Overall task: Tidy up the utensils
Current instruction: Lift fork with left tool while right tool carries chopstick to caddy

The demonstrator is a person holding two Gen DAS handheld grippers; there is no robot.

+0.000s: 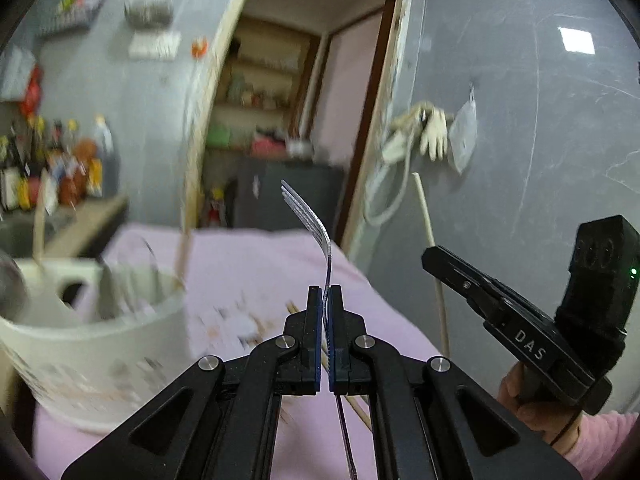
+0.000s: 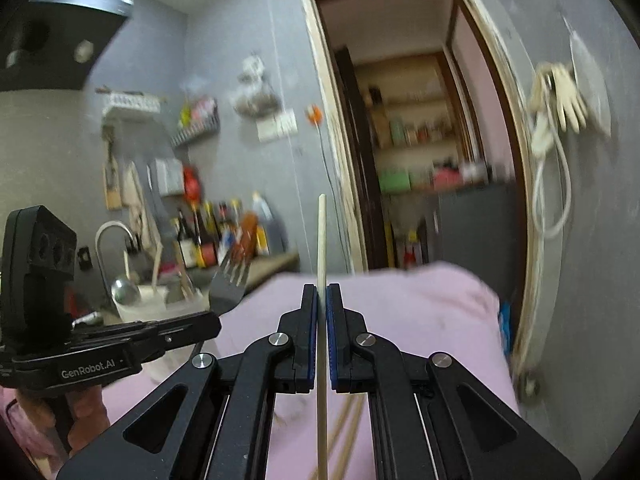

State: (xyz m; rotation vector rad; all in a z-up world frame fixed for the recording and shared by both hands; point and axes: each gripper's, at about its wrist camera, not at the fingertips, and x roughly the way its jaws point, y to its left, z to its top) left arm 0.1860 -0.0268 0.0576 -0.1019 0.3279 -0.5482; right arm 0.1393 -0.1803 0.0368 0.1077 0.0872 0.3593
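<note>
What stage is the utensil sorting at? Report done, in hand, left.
Done: the white plastic holder already holds a few utensils. In hand: left gripper is shut on the silver metal fork, right gripper on a pale wooden chopstick. Left: more chopsticks lie on the pink cloth.

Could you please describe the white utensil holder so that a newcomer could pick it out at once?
Start at the pink cloth covering the table. At its left end stands a white holder, with wooden sticks rising from it. It is the only container on the cloth.
</note>
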